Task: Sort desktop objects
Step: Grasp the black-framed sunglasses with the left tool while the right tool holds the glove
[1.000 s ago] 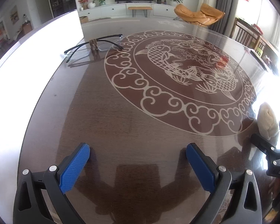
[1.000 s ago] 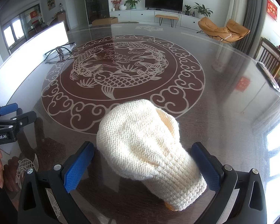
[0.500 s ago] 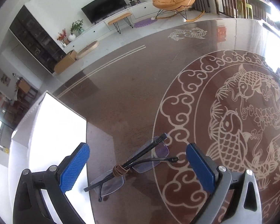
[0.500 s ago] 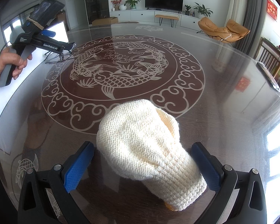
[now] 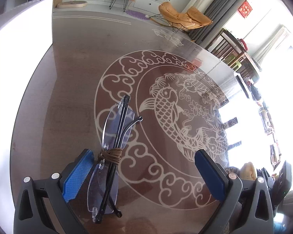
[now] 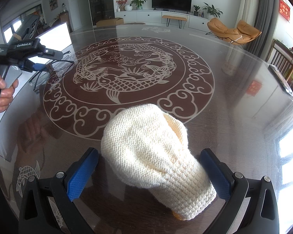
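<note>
Folded glasses (image 5: 111,148) lie on the table (image 5: 72,89) beside the fish pattern (image 5: 177,117), between the left hand-held gripper's (image 5: 144,173) spread fingers. The knitted glove (image 6: 156,159) lies inside the released right hand-held gripper (image 6: 148,173).

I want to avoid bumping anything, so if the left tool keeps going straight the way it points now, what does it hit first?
Most likely the folded glasses. They lie on the table between the open fingers of the left tool, close to its left pad. Height above them is hard to judge.
</note>
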Motion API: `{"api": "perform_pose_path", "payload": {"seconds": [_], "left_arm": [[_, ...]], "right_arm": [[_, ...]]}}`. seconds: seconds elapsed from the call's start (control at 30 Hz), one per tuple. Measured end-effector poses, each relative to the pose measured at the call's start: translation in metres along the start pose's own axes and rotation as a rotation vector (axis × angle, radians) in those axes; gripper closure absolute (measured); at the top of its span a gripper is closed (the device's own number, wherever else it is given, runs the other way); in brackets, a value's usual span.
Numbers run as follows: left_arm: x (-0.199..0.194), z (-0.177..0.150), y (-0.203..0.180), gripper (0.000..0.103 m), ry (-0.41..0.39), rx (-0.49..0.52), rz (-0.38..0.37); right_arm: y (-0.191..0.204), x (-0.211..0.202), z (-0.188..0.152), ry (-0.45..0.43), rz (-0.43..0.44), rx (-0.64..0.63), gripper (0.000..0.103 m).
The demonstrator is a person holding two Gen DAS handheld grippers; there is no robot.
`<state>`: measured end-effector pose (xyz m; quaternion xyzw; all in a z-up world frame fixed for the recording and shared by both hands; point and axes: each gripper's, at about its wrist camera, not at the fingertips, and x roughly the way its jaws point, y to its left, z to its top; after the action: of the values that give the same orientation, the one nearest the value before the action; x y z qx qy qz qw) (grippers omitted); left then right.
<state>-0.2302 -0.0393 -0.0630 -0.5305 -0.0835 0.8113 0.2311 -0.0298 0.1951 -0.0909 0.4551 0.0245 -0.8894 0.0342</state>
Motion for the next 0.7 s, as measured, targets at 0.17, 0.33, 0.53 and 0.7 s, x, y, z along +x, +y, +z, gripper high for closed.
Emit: {"api": "perform_pose_path", "payload": {"seconds": [0.17, 0.33, 0.53, 0.7], "left_arm": [[-0.005, -0.014, -0.007, 0.0, 0.001, 0.056, 0.129], [0.002, -0.016, -0.018, 0.045, -0.038, 0.147, 0.321], [-0.015, -0.025, -0.021, 0.092, -0.076, 0.123, 0.312], [-0.059, -0.057, -0.035, 0.092, -0.16, 0.073, 0.24]], "right_arm": [[0.0, 0.0, 0.0, 0.0, 0.0, 0.0, 0.0], [0.0, 0.0, 0.0, 0.0, 0.0, 0.0, 0.0], [0.0, 0.0, 0.0, 0.0, 0.0, 0.0, 0.0], [-0.001, 0.002, 0.011, 0.086, 0.07, -0.07, 0.0]]}}
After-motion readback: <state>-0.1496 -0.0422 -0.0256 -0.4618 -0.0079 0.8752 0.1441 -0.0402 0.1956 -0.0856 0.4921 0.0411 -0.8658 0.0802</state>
